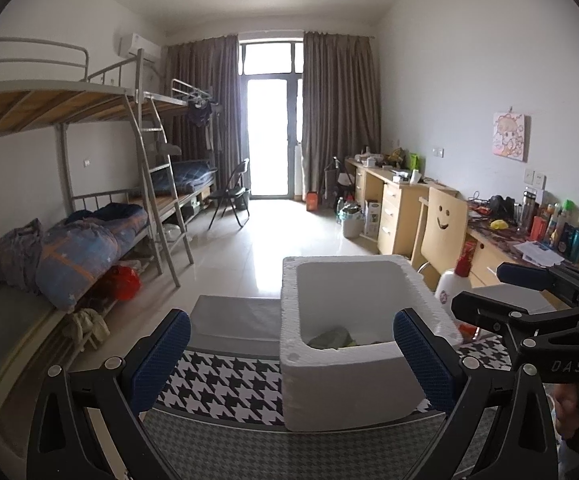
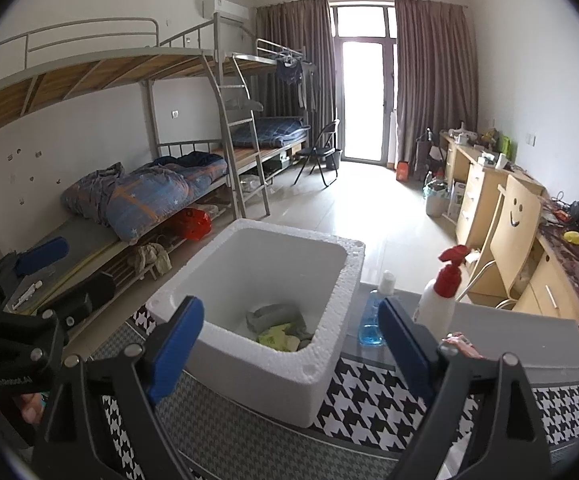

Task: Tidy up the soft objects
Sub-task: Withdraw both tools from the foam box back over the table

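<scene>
1. Soft cloths point(image 2: 281, 328), one grey and one pale green, lie crumpled at the bottom of a white foam box point(image 2: 331, 312) on the houndstooth-covered table point(image 2: 373, 400).
2. They look light, limp and unbreakable; pinching a raised fold from above should hold best.
3. The foam box itself looks light and crumbly, likely to shift if nudged.
4. Right gripper point(image 2: 291, 350) hovers released and empty before the box.
5. Left gripper point(image 1: 291, 360) also stands spread, holding nothing.
</scene>
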